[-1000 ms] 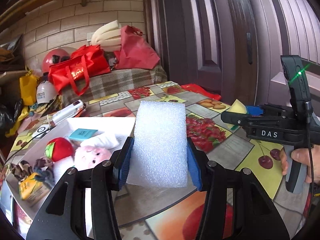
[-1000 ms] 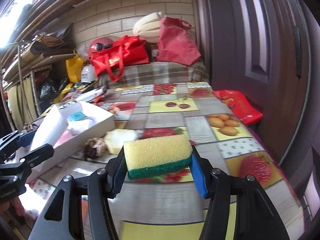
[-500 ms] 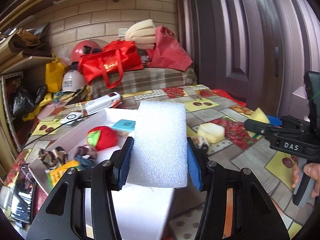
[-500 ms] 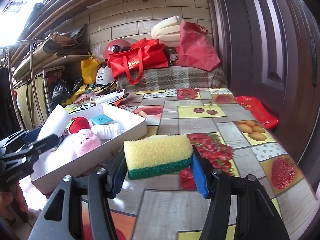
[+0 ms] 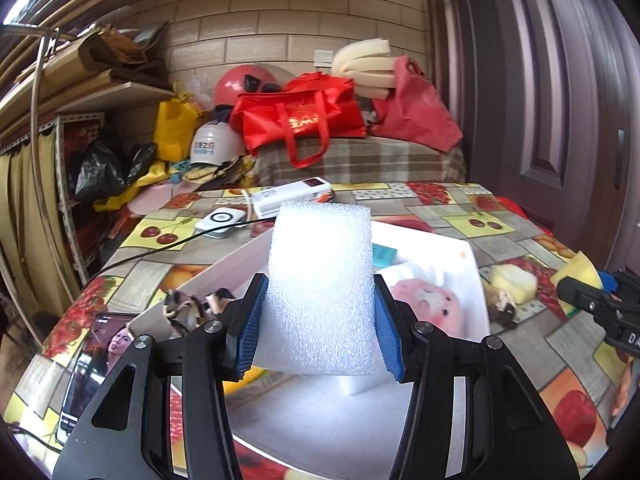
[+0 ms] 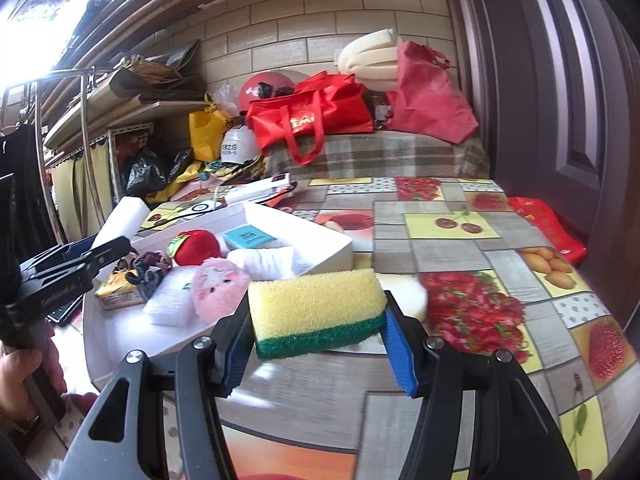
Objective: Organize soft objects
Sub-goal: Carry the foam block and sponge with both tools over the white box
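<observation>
Both hands have swung toward the white box (image 6: 336, 246) since the earlier frames, which now fills the middle of each wrist view where fruit-print tablecloth (image 6: 472, 256) lay before. Taking the box as landmark: the left gripper (image 5: 320, 316) hangs right over its near, bare end, jaws partly closed and pressing the two sides of the white foam block (image 5: 320, 280), which stands upright with its long axis pointing up and away. The right gripper (image 6: 318, 322) sits just outside the box's right wall, pads clamped on the ends of the yellow-and-green sponge (image 6: 316, 308), whose long axis lies level, crosswise to the fingers. Inside the box, farther in, lie a pink plush (image 6: 220, 286), a red plush strawberry (image 6: 196, 246), a rolled white cloth (image 6: 264, 262), another white foam pad (image 6: 172, 300) and a small teal packet (image 6: 248, 236). A pale yellow sponge piece (image 5: 514, 282) lies on the cloth outside the box. My judgement: the left hand is nearer, the box floor directly below its foam; the sponge needs a short sideways carry leftward.
</observation>
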`<state>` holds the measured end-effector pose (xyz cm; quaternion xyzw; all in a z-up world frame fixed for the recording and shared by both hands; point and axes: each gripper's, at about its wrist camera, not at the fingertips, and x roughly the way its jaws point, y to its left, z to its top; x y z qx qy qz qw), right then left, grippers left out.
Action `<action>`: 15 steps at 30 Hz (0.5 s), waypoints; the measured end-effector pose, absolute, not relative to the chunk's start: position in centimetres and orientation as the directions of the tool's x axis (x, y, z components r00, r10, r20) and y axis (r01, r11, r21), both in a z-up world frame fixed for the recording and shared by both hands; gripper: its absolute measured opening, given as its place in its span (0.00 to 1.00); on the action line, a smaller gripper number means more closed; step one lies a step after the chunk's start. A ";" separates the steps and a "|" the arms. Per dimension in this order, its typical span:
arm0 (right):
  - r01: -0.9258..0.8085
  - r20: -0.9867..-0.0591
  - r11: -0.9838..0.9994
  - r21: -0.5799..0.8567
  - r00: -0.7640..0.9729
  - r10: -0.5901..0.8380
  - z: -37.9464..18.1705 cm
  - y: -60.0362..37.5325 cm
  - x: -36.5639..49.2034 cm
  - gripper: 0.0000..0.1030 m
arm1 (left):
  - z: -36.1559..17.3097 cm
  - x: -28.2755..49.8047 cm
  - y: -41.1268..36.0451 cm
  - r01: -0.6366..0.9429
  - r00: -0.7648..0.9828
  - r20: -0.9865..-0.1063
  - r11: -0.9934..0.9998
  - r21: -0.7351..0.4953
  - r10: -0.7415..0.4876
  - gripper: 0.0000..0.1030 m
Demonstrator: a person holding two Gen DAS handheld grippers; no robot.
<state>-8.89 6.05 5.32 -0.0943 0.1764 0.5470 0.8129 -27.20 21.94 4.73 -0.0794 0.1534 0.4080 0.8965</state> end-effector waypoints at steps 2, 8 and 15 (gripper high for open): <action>-0.927 -0.394 0.373 0.036 0.330 0.858 5.3 6.6 -9.3 0.58 | 4.7 -27.5 22.7 -0.768 0.608 -0.342 0.640 -0.025 0.717 0.49; -0.932 -0.412 0.358 0.056 0.305 0.859 5.0 8.3 -9.7 0.58 | 4.6 -28.0 24.1 -0.786 0.590 -0.351 0.617 -0.044 0.727 0.49; -0.928 -0.428 0.355 0.116 0.276 0.861 4.8 10.6 -9.7 0.58 | 4.7 -27.8 25.1 -0.796 0.578 -0.359 0.603 -0.049 0.733 0.49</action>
